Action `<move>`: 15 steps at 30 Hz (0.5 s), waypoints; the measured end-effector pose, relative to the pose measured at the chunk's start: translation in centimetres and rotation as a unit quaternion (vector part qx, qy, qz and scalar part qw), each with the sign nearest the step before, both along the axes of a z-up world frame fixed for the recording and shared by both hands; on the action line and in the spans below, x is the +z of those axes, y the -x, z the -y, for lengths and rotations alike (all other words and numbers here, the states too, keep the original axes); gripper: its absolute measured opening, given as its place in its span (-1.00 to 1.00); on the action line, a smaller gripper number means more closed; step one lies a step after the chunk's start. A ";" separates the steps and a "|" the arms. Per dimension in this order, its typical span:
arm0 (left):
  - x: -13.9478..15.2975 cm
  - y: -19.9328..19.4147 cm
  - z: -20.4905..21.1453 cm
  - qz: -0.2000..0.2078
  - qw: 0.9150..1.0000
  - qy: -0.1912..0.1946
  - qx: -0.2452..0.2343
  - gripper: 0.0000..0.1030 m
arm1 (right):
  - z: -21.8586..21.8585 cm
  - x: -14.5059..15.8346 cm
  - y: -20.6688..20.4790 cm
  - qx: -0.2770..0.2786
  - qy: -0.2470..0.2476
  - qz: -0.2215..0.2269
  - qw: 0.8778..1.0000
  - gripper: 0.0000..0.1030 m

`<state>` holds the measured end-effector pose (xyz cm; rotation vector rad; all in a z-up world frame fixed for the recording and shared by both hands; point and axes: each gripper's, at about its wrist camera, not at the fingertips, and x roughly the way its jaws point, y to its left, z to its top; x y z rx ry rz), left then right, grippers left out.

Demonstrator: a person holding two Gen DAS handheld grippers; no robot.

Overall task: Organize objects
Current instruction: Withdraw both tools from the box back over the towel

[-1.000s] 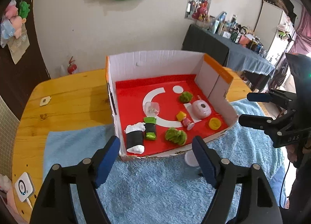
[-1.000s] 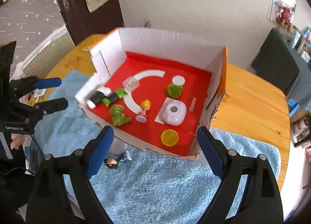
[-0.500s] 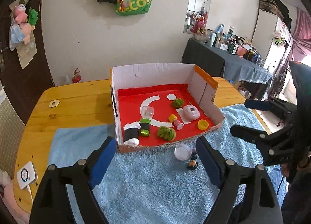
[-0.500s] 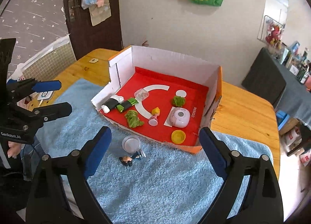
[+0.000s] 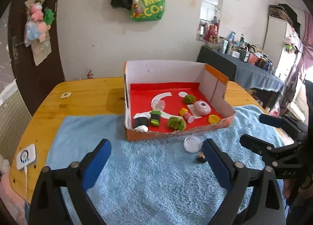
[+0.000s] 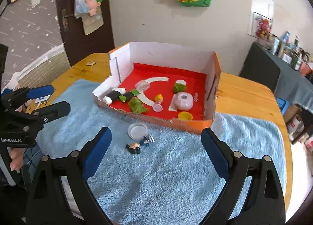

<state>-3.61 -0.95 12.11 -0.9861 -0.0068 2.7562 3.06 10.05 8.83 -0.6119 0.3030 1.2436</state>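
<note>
Most small toys are already gathered in the cardboard box (image 6: 210,96) with its red lining, at frame centre: a pink rounded case (image 6: 183,103), a yellow cap (image 6: 184,116), fuzzy green pieces and a black-and-white roll. Two items are left outside on the shaggy blue towel (image 6: 176,166), just below the box's torn front edge: a clear round plastic lid (image 6: 137,131) and, touching it, a small hard figurine (image 6: 139,143). Both the left tongs (image 5: 156,162) and right tongs (image 6: 155,150) are spread wide and empty, held well back over the wooden bench (image 5: 88,96)
</note>
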 end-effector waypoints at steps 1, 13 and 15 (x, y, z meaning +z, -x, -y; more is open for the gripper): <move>-0.4 0.0 0.1 0.001 1.000 -0.004 0.003 0.92 | 0.3 -0.4 -0.1 -0.010 -0.010 0.005 1.000 0.82; -5.6 -0.1 -0.5 0.012 1.000 0.002 0.022 0.97 | 1.1 -4.6 -1.5 -0.053 -0.022 0.008 0.998 0.85; -6.3 -0.2 -0.6 0.013 1.000 0.003 0.022 0.97 | 1.1 -5.0 -1.7 -0.055 -0.024 0.004 0.998 0.97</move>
